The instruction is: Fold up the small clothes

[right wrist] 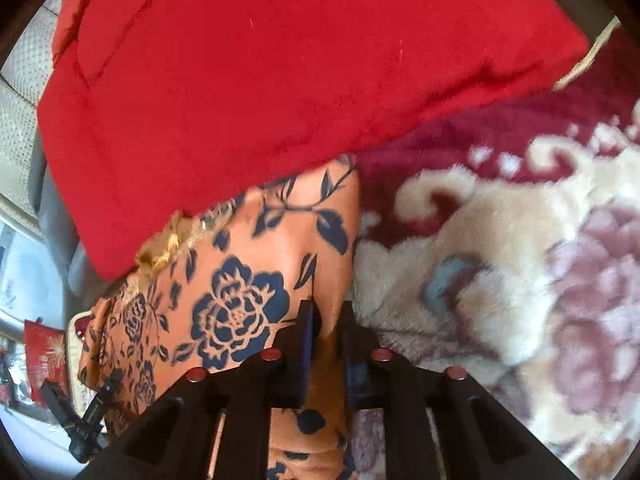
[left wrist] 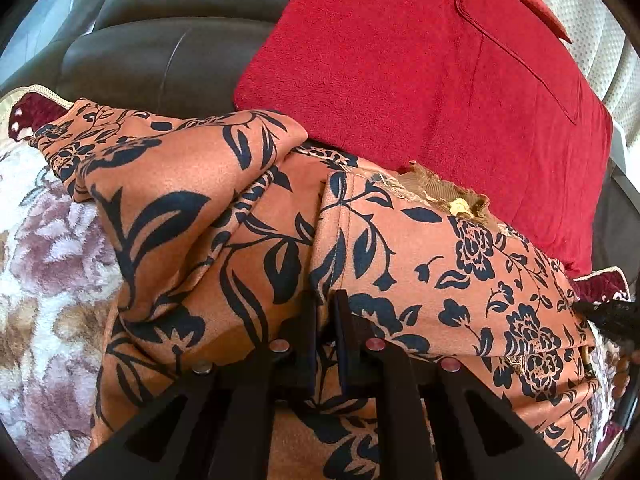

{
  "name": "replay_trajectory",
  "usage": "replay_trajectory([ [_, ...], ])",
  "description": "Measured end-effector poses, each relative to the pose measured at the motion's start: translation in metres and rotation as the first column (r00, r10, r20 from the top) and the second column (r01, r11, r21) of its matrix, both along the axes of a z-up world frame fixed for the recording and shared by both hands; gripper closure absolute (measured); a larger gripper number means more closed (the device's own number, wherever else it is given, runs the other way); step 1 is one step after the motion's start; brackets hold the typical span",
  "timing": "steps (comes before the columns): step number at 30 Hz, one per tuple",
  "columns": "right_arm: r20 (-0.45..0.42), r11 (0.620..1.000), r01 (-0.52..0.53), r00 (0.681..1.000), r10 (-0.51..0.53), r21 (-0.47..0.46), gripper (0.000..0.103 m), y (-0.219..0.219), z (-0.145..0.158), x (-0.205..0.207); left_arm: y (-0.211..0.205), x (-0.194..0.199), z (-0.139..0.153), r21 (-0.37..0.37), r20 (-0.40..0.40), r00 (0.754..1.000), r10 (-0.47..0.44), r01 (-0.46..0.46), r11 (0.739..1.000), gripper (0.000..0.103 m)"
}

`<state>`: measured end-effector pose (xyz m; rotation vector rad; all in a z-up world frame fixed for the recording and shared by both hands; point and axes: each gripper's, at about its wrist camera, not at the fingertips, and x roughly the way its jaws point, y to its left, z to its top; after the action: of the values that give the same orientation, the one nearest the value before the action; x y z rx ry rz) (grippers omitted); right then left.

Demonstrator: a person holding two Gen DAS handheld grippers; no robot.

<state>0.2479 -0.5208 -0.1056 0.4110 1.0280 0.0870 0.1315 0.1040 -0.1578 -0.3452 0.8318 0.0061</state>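
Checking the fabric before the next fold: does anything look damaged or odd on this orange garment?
Yes. The orange garment has a frayed, torn-looking brown edge with loose threads where it meets the red cushion. Both grippers are shut on the cloth.

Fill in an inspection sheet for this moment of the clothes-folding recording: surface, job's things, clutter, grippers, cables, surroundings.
Surface: plush blanket with cream, mauve and maroon floral pattern, soft and uneven.
Job's things: orange garment printed with dark blue flowers and leaves, rumpled and partly folded, gold trim at one edge, lying on the blanket.
Clutter: red fleece cloth lying flat beyond the garment, overlapping its far edge.
Grippers: left gripper shut on the garment's fabric; right gripper shut on the garment near its edge.
Cables: nothing seen.
Surroundings: dark brown leather seat behind; pale dotted fabric at the side.
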Motion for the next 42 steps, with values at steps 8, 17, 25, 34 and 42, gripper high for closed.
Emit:
replay_trajectory([
  [8, 0.030, 0.999, 0.034, 0.999, -0.034, 0.005, 0.084, 0.016, 0.017, -0.020, -0.002, 0.002, 0.000, 0.000, 0.000, 1.000, -0.001, 0.001, 1.000, 0.093],
  [17, -0.042, 0.999, -0.010, 0.999, 0.012, 0.035, 0.042, 0.063, -0.024, -0.033, -0.002, 0.003, -0.001, -0.003, 0.001, 1.000, -0.001, 0.001, 1.000, 0.093],
  [25, 0.054, 0.997, -0.075, 0.996, 0.076, -0.020, 0.014, 0.119, -0.002, -0.033, -0.001, 0.002, -0.002, -0.006, 0.005, 1.000, 0.000, 0.000, 1.000, 0.093],
  [34, 0.223, 0.999, 0.004, 0.975, 0.006, -0.045, 0.013, 0.190, 0.032, -0.047, 0.001, 0.000, 0.001, -0.031, 0.008, 1.000, -0.007, 0.007, 0.999, 0.093],
  [42, 0.151, 0.929, -0.174, 0.961, 0.233, -0.327, 0.010, 0.261, -0.044, -0.058, 0.018, -0.042, 0.076, -0.140, 0.151, 0.978, -0.143, 0.165, 0.976, 0.023],
])
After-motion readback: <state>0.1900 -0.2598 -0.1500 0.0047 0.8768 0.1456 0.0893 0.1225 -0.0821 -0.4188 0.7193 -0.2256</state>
